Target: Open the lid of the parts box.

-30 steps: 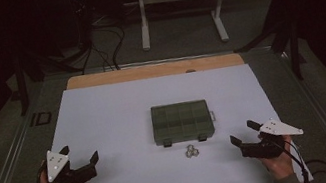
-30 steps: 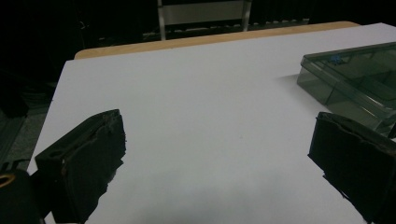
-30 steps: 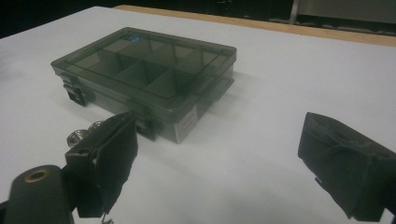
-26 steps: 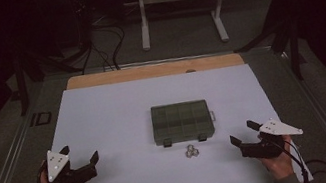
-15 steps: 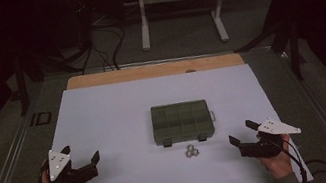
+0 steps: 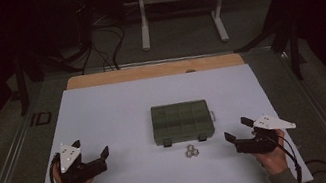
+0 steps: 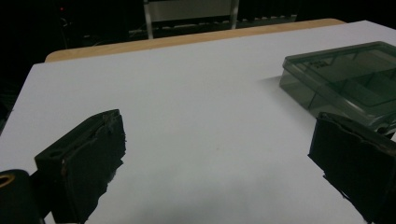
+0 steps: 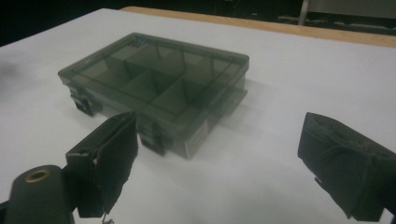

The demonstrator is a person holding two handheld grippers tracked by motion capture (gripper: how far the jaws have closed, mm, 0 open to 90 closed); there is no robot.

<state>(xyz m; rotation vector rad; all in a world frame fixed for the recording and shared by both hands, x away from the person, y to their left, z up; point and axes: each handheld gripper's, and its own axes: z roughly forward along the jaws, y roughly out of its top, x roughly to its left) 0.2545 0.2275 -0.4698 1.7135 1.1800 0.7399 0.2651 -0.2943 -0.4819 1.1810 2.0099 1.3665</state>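
Two grippers, fingers apart, empty | left gripper (image 6: 93, 159) | right gripper (image 6: 237, 129) | box (image 6: 181, 121) between, bare sheet (image 6: 113, 110) around.

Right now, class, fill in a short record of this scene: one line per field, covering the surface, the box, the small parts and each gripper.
surface: white board laid on the table
box: green compartment box, lid closed, latches facing the person, near the board's middle
small parts: cluster of small metal rings on the board, just in front of the box, apart from it
left gripper: left gripper, jaws open, holding nothing, at the near left of the board
right gripper: right gripper, jaws open, holding nothing, at the near right, pointing toward the box
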